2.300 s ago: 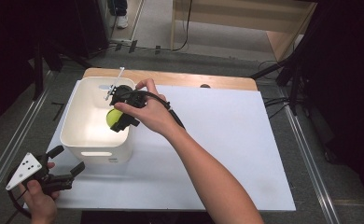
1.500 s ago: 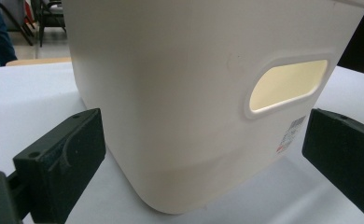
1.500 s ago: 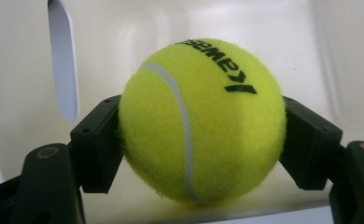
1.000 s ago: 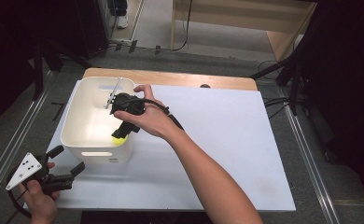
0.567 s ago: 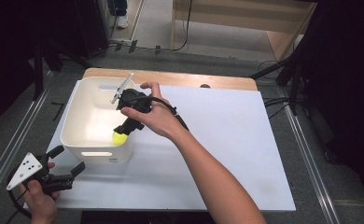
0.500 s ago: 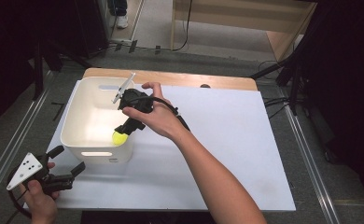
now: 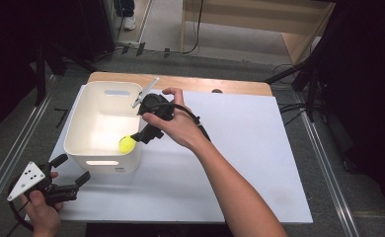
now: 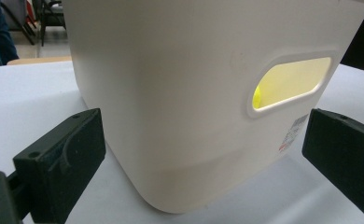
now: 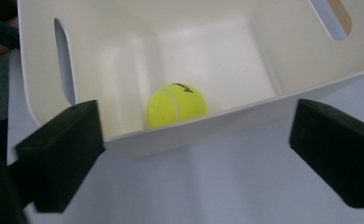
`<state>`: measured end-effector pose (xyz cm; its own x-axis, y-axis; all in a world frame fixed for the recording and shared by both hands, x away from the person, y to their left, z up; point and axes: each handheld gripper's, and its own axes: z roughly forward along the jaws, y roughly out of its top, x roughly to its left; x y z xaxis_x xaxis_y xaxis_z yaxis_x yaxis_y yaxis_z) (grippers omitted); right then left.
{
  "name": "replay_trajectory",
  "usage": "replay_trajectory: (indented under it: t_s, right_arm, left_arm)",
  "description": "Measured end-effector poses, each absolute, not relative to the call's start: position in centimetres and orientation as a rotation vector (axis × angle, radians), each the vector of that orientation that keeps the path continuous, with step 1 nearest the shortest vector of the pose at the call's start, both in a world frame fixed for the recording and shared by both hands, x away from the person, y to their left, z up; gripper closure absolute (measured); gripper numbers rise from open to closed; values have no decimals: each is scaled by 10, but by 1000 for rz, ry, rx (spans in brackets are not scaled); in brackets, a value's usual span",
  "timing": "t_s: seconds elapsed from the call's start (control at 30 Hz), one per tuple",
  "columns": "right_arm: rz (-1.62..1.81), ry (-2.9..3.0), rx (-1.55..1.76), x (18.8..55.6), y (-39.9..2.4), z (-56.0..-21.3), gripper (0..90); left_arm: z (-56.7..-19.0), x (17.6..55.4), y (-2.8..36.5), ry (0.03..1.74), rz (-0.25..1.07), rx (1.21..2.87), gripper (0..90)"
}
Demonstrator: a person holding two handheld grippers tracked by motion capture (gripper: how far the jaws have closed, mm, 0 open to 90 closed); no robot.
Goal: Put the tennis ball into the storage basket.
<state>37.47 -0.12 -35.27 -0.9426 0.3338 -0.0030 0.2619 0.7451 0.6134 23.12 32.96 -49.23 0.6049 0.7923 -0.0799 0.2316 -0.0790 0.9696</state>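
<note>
A yellow tennis ball [image 7: 127, 143] lies on the floor of the white bin [image 7: 77, 123], in its near right corner. My right gripper [image 7: 144, 136] hangs over the bin's right rim, tilted down toward the ball. Its jaws have just been opening and now stand open with nothing between them. The right gripper view looks past the right gripper [image 9: 199, 140] and the rim [image 9: 194, 128] onto the ball [image 9: 176, 105]. My left gripper [image 7: 72, 169] is open at the table's near left corner, apart from the bin. In the left gripper view the left gripper [image 8: 203, 154] faces the bin wall [image 8: 171, 93], with yellow glowing through the handle slot [image 8: 290, 81].
A white sheet [image 7: 240, 148] covers the table right of the bin. A wooden strip [image 7: 180, 81] runs along the far edge. Metal rails [image 7: 324, 163] flank both sides, and wooden furniture [image 7: 259, 19] stands beyond on the floor.
The right gripper carried the ball down into the bin, let it go and drew back up to the right over the rim. The left gripper stayed put.
</note>
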Motion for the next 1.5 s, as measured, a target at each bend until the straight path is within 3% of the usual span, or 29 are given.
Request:
replay_trajectory:
  t_s: [1.5]
  right_arm:
    - [1090, 2637, 731, 359, -96, -380, 0]
  left_arm:
    - [-493, 231, 329, 872, 583, 1635, 0]
